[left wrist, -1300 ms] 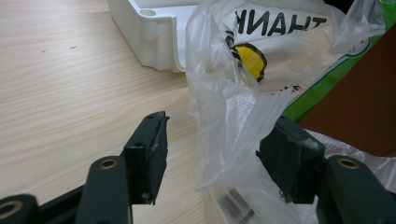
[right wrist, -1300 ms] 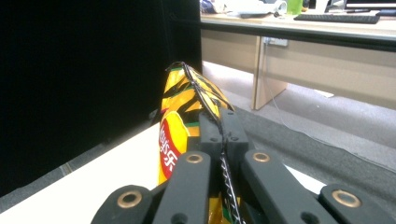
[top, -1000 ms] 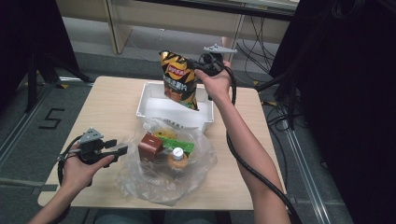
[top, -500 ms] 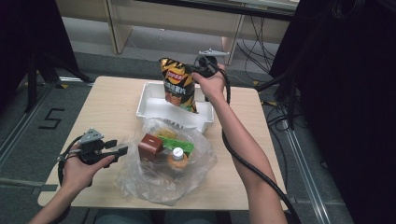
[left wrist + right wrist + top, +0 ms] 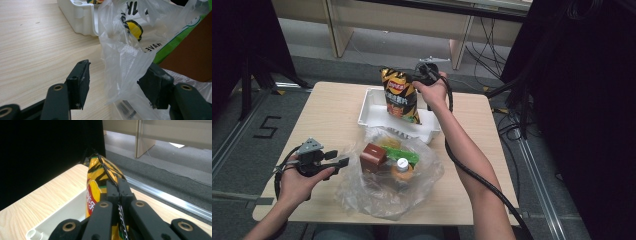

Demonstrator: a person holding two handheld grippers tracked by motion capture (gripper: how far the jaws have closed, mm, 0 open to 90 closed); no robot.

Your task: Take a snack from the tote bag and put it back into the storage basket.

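The right gripper [image 5: 119, 195] has its jaws clamped on the crimped top edge of a yellow-and-black chip bag [image 5: 400, 95], which hangs upright with its lower end inside the white tray [image 5: 368, 107] at the far middle of the surface [image 5: 327, 115]. The left gripper [image 5: 117, 85] holds its jaws apart, and a fold of the clear plastic bag [image 5: 125, 62] lies loose between them, against the right-hand one. In the high view that plastic bag sits just in front of the tray and holds a brown box [image 5: 373, 156], a green packet [image 5: 404, 156] and a white-capped bottle [image 5: 402, 166].
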